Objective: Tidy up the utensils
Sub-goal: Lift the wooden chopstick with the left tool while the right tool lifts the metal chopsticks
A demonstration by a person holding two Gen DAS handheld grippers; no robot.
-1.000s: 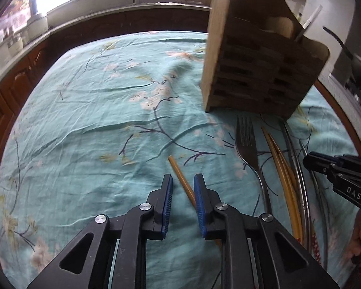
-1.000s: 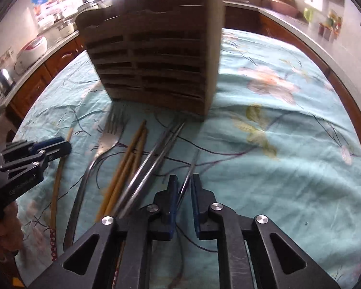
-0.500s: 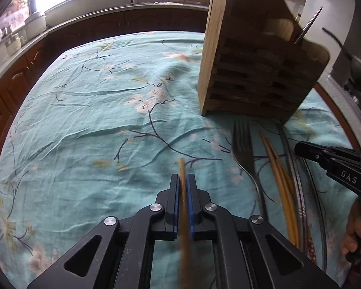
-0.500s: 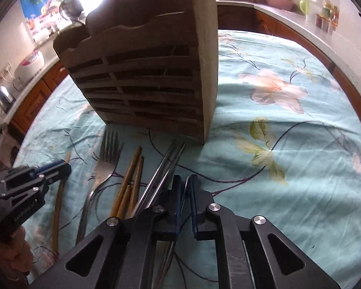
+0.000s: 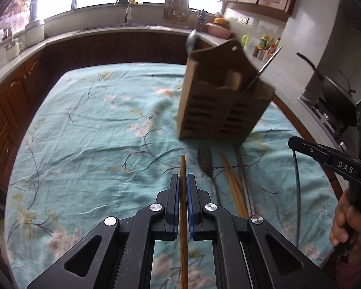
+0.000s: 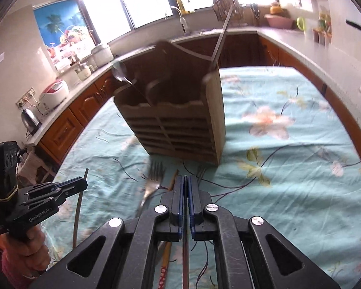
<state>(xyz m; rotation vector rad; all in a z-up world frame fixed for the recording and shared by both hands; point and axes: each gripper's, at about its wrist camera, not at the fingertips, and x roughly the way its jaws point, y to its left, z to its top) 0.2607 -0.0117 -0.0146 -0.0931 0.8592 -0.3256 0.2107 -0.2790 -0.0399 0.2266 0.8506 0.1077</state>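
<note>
Both grippers are clamped: left gripper [image 5: 183, 179] pinches 1 wooden chopstick [image 5: 183, 207], right gripper [image 6: 185, 180] pinches 1 thin metal chopstick [image 6: 185, 252]. Fork [image 6: 154, 178] & other sticks lie on tablecloth [image 6: 288, 180] just before wooden utensil holder [image 6: 178, 125]

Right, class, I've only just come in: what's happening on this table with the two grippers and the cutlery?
A person is sorting utensils into the wooden caddy on the floral tablecloth. The left gripper is shut on a wooden chopstick, and the right gripper is shut on a thin metal chopstick, both held above the cloth. A fork and more chopsticks lie in front of the caddy, which already holds a spoon.
</note>
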